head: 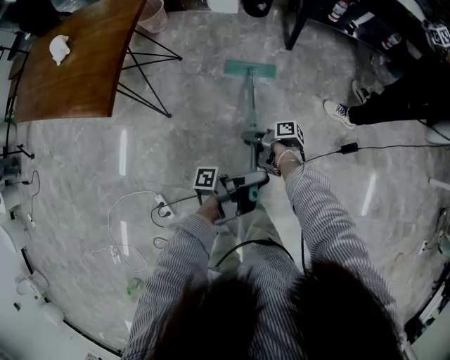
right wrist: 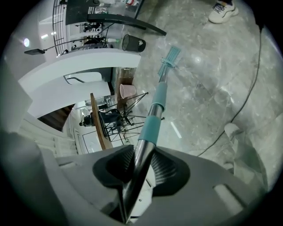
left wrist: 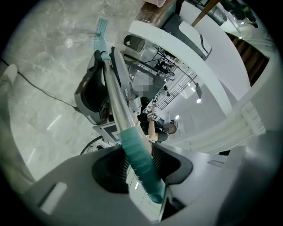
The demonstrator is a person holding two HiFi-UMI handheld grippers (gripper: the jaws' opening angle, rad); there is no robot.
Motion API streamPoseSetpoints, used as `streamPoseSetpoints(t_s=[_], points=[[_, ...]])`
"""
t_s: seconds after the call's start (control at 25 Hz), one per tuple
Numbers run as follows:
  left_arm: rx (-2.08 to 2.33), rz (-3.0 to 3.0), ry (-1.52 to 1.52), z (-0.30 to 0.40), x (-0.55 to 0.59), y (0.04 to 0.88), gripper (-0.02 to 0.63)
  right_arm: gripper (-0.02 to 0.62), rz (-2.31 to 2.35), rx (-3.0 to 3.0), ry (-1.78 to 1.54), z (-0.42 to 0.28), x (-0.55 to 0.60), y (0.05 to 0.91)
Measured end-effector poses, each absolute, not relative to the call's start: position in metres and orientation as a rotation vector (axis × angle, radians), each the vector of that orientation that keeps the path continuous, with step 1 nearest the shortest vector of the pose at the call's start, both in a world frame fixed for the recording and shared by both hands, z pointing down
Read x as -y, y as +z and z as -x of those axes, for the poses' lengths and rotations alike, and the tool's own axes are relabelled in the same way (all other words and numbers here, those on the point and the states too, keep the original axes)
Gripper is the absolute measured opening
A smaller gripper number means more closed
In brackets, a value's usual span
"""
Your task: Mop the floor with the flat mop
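A flat mop with a teal head (head: 249, 69) lies on the grey marble floor ahead of me, its pole (head: 250, 105) running back toward my body. My right gripper (head: 266, 150) is shut on the metal pole (right wrist: 140, 164) partway down, below a teal collar (right wrist: 150, 128). My left gripper (head: 242, 193) is shut on the teal grip (left wrist: 138, 160) at the pole's top end. In the right gripper view the mop head (right wrist: 170, 57) sits far off on the floor. The left gripper view looks down the pole (left wrist: 114, 95) past the right gripper (left wrist: 95, 90).
A wooden table (head: 77, 60) on black wire legs (head: 144, 70) stands at the left, with a pink bin (head: 153, 15) behind it. Another person's leg and sneaker (head: 339, 112) are at the right. Black cable (head: 380, 148) and white cords (head: 130, 225) lie on the floor.
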State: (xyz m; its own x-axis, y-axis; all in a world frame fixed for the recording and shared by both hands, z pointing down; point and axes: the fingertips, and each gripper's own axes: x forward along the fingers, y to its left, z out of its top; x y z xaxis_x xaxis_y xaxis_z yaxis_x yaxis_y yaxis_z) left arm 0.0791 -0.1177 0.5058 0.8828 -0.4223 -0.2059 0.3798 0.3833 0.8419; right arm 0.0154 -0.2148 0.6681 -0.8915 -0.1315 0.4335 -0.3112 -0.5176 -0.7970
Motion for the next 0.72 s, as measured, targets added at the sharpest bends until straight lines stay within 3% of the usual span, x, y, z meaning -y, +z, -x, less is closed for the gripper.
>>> streamPoseSetpoints(t_s=[0.28,0.72], points=[[0.070,-1.093,-0.476,-0.104,0.190,0.520,0.156,0.121,-0.728,1.548,2.529,-0.037,0.294,0.689],[0.079,-1.087,-0.419,-0.112,0.184,0.534,0.147,0.115,-0.735,1.535,2.480,-0.041,0.290,0.697]])
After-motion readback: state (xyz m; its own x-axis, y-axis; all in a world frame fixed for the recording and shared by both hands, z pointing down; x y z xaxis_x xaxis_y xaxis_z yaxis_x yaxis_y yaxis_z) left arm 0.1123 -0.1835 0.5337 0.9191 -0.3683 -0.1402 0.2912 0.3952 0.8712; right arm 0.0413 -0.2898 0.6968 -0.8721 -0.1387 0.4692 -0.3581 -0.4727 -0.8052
